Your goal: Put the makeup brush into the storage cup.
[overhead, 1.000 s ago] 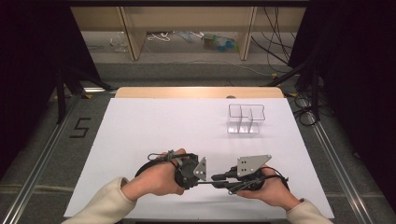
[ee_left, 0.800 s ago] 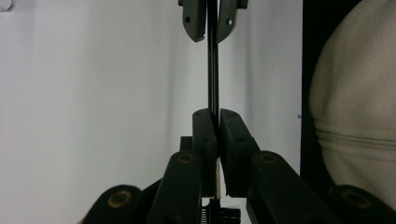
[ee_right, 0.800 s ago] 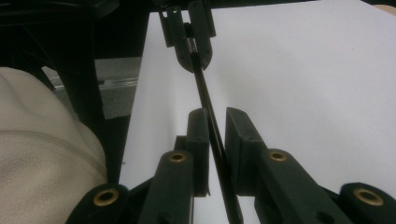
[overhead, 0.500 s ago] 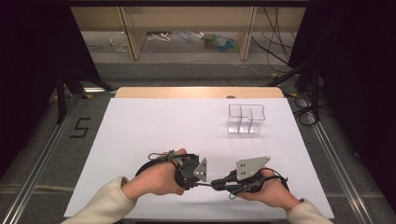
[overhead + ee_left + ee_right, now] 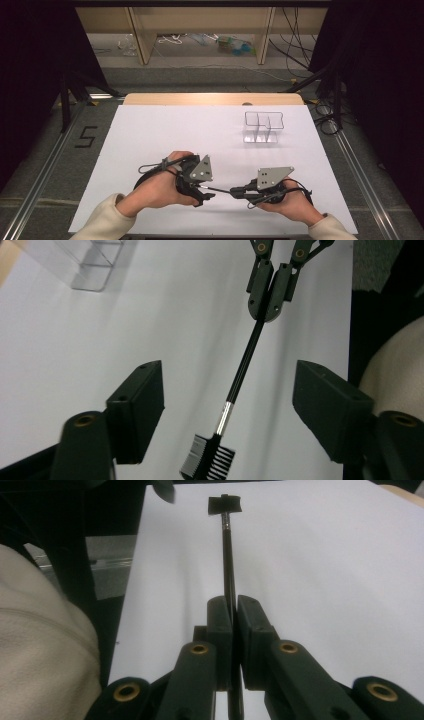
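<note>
Mid-handover near the tabletop's [image 5: 150, 130] front edge: right hand-held gripper [image 5: 234, 611] pinching the handle of the brow brush [image 5: 239, 371], left hand-held gripper [image 5: 227, 405] spread wide around its comb head. Next, probably: squeezing the left jaws onto the ferrule (carefully centred) before releasing the right.

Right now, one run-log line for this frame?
right gripper: shut on brush handle | left gripper: open around brush head | organizer: empty

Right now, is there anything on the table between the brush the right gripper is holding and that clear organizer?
Nothing visible. The right gripper is shut on the brush, near the table's front edge, and bare white table stretches up to the clear organizer. The open left gripper flanks the brush head, not that path.
</note>
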`<state>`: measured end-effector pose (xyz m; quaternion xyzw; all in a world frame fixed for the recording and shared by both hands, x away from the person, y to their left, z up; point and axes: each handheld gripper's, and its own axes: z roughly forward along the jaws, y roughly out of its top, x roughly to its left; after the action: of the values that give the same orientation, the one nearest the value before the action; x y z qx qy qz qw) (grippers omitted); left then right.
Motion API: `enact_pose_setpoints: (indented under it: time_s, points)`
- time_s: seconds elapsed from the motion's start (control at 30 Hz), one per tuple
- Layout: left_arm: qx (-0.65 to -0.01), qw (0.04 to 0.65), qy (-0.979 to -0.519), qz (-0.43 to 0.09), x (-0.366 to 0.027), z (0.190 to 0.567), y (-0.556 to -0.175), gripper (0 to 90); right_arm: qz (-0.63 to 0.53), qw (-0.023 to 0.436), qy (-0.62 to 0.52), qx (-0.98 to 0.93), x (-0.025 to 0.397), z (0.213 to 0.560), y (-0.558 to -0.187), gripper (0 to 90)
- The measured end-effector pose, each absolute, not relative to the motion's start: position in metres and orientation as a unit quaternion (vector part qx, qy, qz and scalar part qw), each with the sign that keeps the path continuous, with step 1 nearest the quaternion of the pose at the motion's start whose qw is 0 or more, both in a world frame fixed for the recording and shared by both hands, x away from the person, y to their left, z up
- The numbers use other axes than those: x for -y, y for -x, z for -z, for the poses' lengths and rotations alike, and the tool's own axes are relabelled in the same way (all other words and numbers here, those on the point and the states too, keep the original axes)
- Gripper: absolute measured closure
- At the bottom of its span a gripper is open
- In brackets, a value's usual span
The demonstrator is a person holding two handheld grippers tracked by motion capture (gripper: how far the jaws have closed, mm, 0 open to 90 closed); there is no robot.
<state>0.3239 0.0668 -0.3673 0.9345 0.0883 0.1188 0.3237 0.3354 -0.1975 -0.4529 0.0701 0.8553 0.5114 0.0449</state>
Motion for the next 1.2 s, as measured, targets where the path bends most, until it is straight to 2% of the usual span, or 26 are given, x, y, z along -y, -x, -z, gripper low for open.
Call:
enact_pose_setpoints:
  time_s: [0.17,0.5,0.97,1.2]
  points:
    - [-0.120,0.360,-0.915,-0.137,-0.084,0.367,-0.323,22.1,-0.516,0.061,-0.083,-0.851,0.203,0.452,-0.338,85.8]
    - [-0.170,0.405,-0.882,-0.168,-0.106,0.372,-0.323,19.5,-0.532,0.084,-0.109,-0.836,0.213,0.448,-0.340,85.8]
    - [-0.221,0.448,-0.854,-0.143,-0.111,0.389,-0.325,19.3,-0.577,0.119,-0.153,-0.793,0.227,0.440,-0.344,85.8]
    - [-0.257,0.493,-0.823,-0.120,-0.110,0.398,-0.329,19.5,-0.613,0.144,-0.175,-0.757,0.232,0.436,-0.346,85.8]
